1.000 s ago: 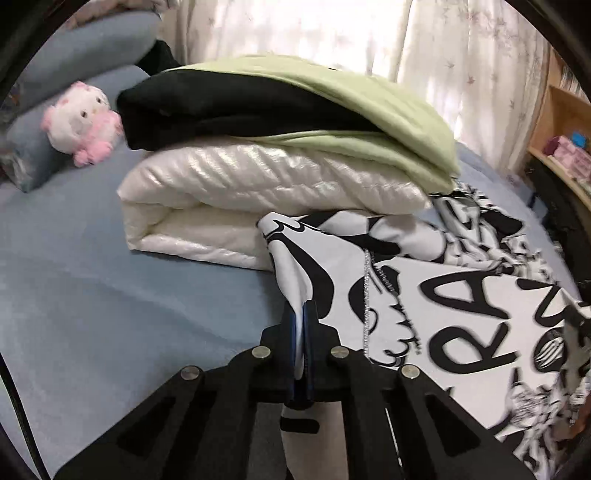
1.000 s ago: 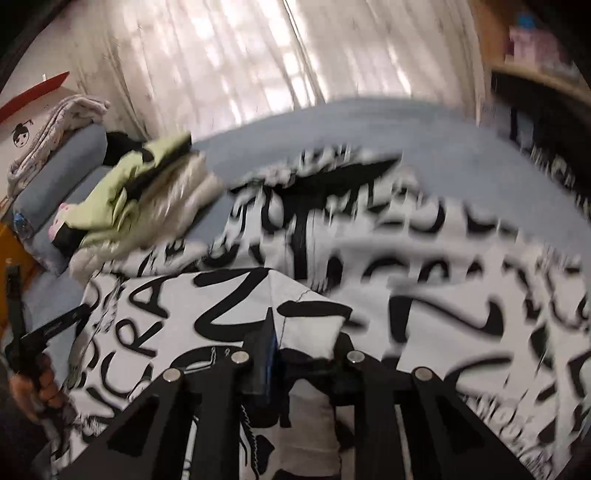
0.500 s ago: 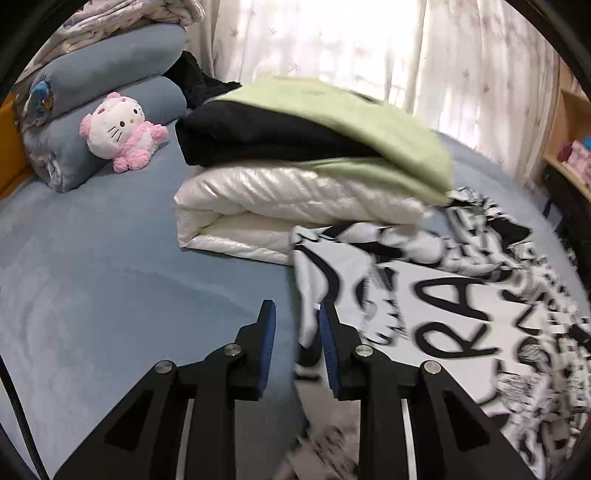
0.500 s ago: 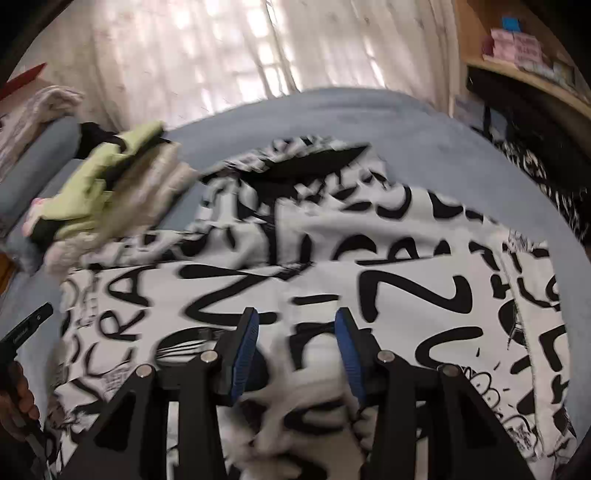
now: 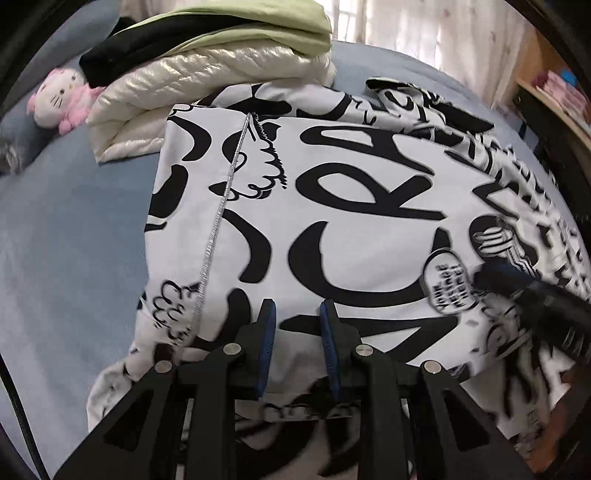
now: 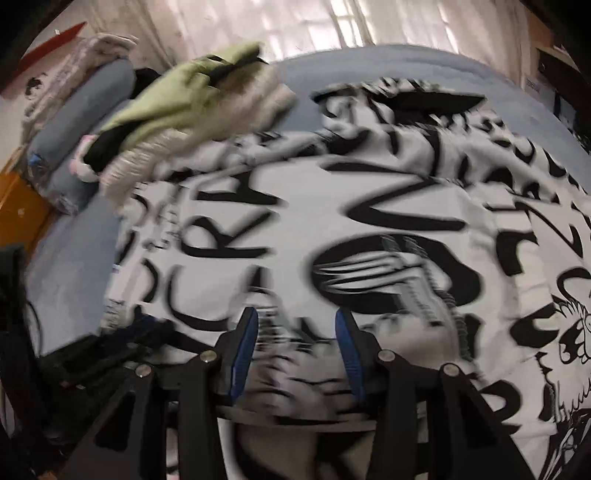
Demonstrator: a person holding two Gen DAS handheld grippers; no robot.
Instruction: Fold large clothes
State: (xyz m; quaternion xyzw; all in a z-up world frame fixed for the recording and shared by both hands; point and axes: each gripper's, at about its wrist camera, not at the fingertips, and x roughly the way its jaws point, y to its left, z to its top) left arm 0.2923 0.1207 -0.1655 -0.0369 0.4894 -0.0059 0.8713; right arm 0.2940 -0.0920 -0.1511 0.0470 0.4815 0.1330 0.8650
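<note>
A large white garment with black graffiti lettering [image 5: 351, 206] lies spread on the blue bed [image 5: 66, 229], its upper layer folded over and a silver zipper line running down its left part. My left gripper [image 5: 297, 314] hangs open just over the garment's near edge, and the cloth passes under its blue pads [image 5: 267, 332] without being pinched. The right gripper [image 6: 295, 321] is open too, above the near middle of the garment [image 6: 388, 229]. One of its blurred fingers [image 5: 517, 284] reaches in from the right in the left wrist view.
A stack of folded clothes [image 5: 207, 70], green and black on a white quilted jacket, sits at the garment's far left corner. A pink and white plush toy [image 5: 62, 99] lies beside it. Curtains [image 6: 295, 26] hang behind the bed, and a wooden shelf [image 5: 554, 96] stands at the right.
Both grippers were shut on the garment's fold and have opened and let it go. The fold now lies flat, and both grippers have drawn back to the near edge and tilted down.
</note>
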